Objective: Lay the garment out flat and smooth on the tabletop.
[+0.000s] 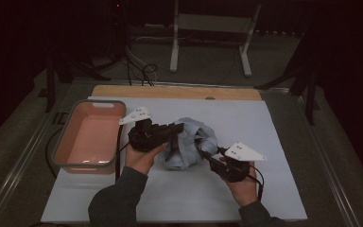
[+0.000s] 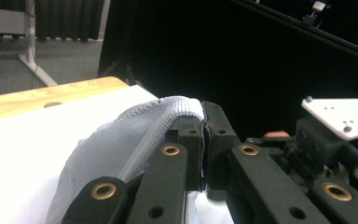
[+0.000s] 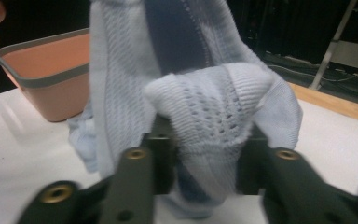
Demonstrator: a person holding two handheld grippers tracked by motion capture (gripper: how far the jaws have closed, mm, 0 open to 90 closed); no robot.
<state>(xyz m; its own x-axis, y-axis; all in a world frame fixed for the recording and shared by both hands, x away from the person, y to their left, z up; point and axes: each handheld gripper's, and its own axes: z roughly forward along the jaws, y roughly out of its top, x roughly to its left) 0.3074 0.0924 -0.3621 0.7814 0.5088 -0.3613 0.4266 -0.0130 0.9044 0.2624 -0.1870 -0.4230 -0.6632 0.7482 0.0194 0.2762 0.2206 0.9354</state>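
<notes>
A light blue knitted garment (image 1: 189, 142) lies bunched in the middle of the white sheet (image 1: 264, 127). My left gripper (image 1: 179, 126) reaches it from the left and is shut on its ribbed hem (image 2: 168, 116), which lies pinched between the closed jaws (image 2: 204, 126). My right gripper (image 1: 203, 152) comes in from the lower right. In the right gripper view a fold of the garment (image 3: 205, 102) fills the gap between the jaws, and both pads (image 3: 161, 140) press against it. The garment hangs lifted between the two grippers.
A pink basket (image 1: 94, 102) with a grey rim stands at the left of the sheet, close to my left hand, and shows beyond the garment (image 3: 46, 79). A wooden strip (image 1: 175, 91) runs along the far edge. A white frame (image 1: 212, 23) stands on the floor behind.
</notes>
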